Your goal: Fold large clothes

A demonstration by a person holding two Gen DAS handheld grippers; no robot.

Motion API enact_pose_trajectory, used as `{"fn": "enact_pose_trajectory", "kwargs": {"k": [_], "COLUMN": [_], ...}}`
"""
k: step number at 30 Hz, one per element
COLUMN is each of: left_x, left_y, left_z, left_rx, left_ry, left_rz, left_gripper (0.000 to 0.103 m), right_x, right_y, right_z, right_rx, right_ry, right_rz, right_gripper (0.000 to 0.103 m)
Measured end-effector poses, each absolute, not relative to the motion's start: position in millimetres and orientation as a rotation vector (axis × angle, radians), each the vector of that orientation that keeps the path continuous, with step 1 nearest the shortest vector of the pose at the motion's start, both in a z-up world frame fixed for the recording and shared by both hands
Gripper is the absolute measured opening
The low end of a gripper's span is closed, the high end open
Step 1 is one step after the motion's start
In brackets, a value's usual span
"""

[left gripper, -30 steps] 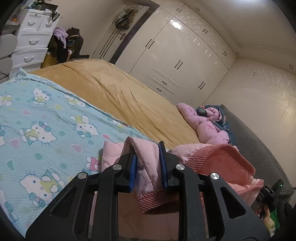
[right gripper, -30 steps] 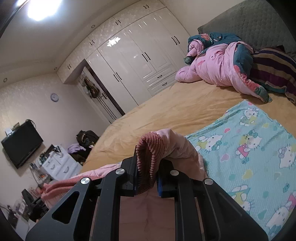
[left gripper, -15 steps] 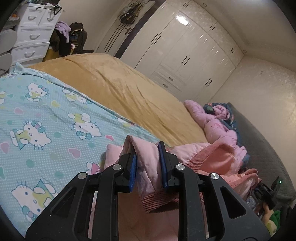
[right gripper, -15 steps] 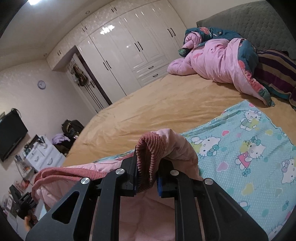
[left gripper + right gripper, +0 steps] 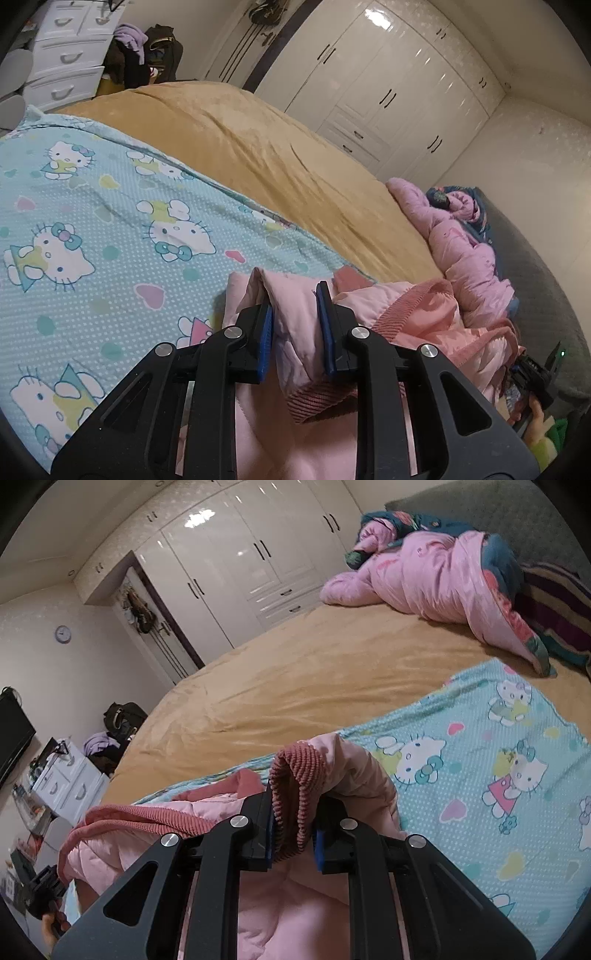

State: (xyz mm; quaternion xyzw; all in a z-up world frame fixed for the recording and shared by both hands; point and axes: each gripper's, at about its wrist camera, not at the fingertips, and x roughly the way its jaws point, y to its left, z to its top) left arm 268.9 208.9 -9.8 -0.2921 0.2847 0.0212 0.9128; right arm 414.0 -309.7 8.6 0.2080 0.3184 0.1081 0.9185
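Left wrist view: your left gripper point(image 5: 294, 328) has its jaws drawn narrow and clamped on a quilted fold of the pink jacket point(image 5: 424, 317), ribbed hem hanging just below the pads.
Right wrist view: your right gripper point(image 5: 293, 830) has its jaws narrow too, pinching a ribbed cuff or hem of the same jacket, which loops up over the jaw tips.
Garment position: the jacket hangs between your two hands above the near edge of the bed point(image 5: 258, 147), with its free bulk below and behind the jaws.
Key relation: the landing surface, the cartoon-print blanket point(image 5: 480, 775), lies ahead of and below both jaws.
Long axis: the held edge runs from one gripper to the other, roughly along the near side of the blanket.
Nearer hand: neither is clearly nearer; both sit just above the blanket's near part.
Judgement: you likely need to carry the held edge forward over the blanket and lay it down flat.
Hidden: the lower jacket is cut off behind the gripper bodies, so you cannot tell how it is already folded.
Unclear: whether each grip holds a sleeve, a hem or a shoulder.
Other clutter: a pink quilt point(image 5: 424, 572) lies well apart, near the headboard.
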Motion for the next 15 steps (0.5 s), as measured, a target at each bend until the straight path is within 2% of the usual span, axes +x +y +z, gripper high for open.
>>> {"fn": "enact_pose_trajectory", "kwargs": {"k": [3,7,10,11,12,13,15], "left_x": [274,276,277,276,277,277,277], "left_y": [209,205,205,205,205,205,205], "left_z": [-17,-21,-22,-22,-22,-22,-21], "left_rx": [-0.602,-0.588,-0.590,-0.593,-0.596,-0.596,-0.594], "left_ry": [0.604,0.620,0.622,0.622,0.623,0.623,0.623], "left_rz": [0.047,0.046,0.042,0.038,0.034,0.032,0.031], "left_gripper": [0.015,0.015,0.015,0.015,0.015,0.015,0.015], "right_x": [420,417,410,406,401,395,384], "right_y": [-308,-308,-309,-310,-310,-308,-296], "right_z": [0,-5,-2,0,3,7,14], "right_rx": [0.436,0.477,0.501,0.524,0.537,0.535,0.508], "right_ry": [0.669,0.671,0.650,0.636,0.621,0.603,0.598], "right_rz": [0.216,0.227,0.255,0.277,0.280,0.269,0.296], "right_gripper": [0.015,0.020,0.029,0.045,0.071,0.081,0.083]}}
